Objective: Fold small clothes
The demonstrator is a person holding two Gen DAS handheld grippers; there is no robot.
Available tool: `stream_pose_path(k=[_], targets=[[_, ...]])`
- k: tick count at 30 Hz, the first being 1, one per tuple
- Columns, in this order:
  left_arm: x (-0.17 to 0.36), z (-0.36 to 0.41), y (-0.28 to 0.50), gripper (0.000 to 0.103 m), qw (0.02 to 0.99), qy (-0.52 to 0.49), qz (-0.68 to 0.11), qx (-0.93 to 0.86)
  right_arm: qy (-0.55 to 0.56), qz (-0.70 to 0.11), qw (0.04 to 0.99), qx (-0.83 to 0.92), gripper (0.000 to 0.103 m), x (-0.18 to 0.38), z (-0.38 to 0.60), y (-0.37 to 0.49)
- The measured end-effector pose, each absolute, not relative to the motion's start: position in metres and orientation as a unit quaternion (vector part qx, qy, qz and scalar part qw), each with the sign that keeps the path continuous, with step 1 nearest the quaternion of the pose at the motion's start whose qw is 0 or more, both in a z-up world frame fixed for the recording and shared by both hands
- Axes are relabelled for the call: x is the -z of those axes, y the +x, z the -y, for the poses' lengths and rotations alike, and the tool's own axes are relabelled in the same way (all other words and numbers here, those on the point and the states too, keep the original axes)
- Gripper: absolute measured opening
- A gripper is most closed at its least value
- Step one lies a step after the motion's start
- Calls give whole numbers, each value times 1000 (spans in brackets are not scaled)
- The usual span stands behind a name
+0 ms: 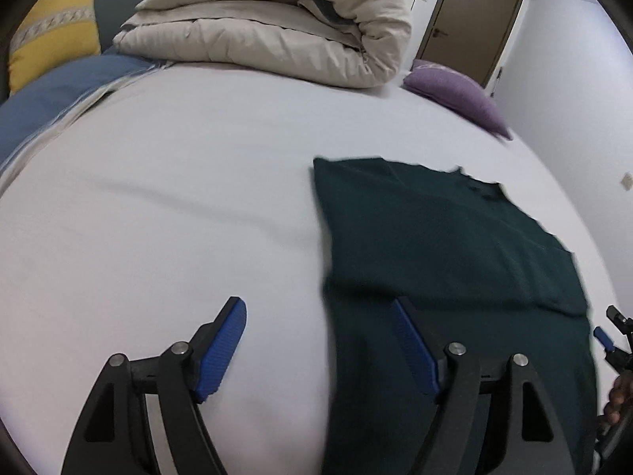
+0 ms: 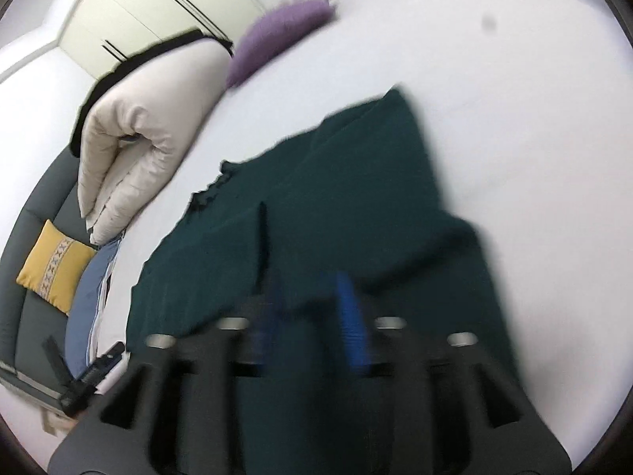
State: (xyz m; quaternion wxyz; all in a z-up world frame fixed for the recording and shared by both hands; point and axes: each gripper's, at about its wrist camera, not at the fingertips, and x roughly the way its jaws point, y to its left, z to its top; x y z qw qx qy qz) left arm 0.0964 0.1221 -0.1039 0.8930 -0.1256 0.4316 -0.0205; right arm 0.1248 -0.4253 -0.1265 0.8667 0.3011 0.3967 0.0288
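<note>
A dark green garment [image 1: 447, 245] lies flat on the white bed sheet [image 1: 178, 198], partly folded. My left gripper [image 1: 316, 316] is open and empty, hovering over the garment's left edge; one blue pad [image 1: 221, 348] is over the sheet, the other over the cloth. In the right wrist view the garment [image 2: 336, 198] fills the middle, with one side folded over. My right gripper [image 2: 308, 301] is blurred, its blue fingers a narrow gap apart over the cloth. It also shows at the right edge of the left wrist view [image 1: 609, 336].
A rolled beige duvet [image 1: 277, 27] lies at the head of the bed. A purple cushion [image 1: 459, 95] sits at the far right, a yellow cushion [image 1: 51, 31] and blue bedding [image 1: 51, 95] at the left. A door [image 1: 470, 23] and white wall stand beyond.
</note>
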Motion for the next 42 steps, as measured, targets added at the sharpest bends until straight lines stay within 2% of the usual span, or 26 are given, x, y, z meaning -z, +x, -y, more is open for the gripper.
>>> stream_pose_path(k=[1, 2, 6, 10, 17, 19, 23, 25, 28, 30, 32, 40, 42], targets=[[101, -124, 78, 78, 889, -134, -436, 37, 305, -382, 872, -29, 78, 117, 432, 102], [99, -126, 61, 78, 887, -144, -437, 44, 307, -362, 880, -33, 81, 107, 436, 72], [105, -134, -8, 79, 863, -193, -462, 72, 297, -362, 881, -68, 81, 91, 448, -3], [126, -136, -55, 79, 830, -222, -502, 98, 295, -390, 869, -69, 80, 98, 464, -69], [136, -137, -90, 76, 805, -243, -523, 143, 359, -400, 841, -65, 75, 128, 507, -146], [138, -139, -90, 73, 795, -254, -529, 154, 378, -404, 830, -75, 72, 137, 515, -159], [147, -134, -91, 58, 758, -286, -550, 200, 408, -417, 807, -92, 62, 153, 529, -179], [151, -132, -92, 54, 756, -284, -554, 204, 417, -417, 802, -98, 60, 157, 533, -184], [154, -138, -87, 41, 750, -301, -554, 198, 422, -422, 796, -98, 58, 159, 539, -189], [156, -140, -86, 29, 747, -304, -558, 196, 418, -428, 796, -96, 58, 158, 540, -186], [156, -137, -84, 23, 747, -296, -562, 196, 411, -438, 794, -96, 58, 156, 540, -185], [154, -138, -90, 26, 745, -293, -567, 194, 398, -478, 777, -95, 55, 161, 537, -178], [153, -139, -90, 21, 749, -290, -565, 190, 392, -489, 774, -96, 52, 162, 532, -174]])
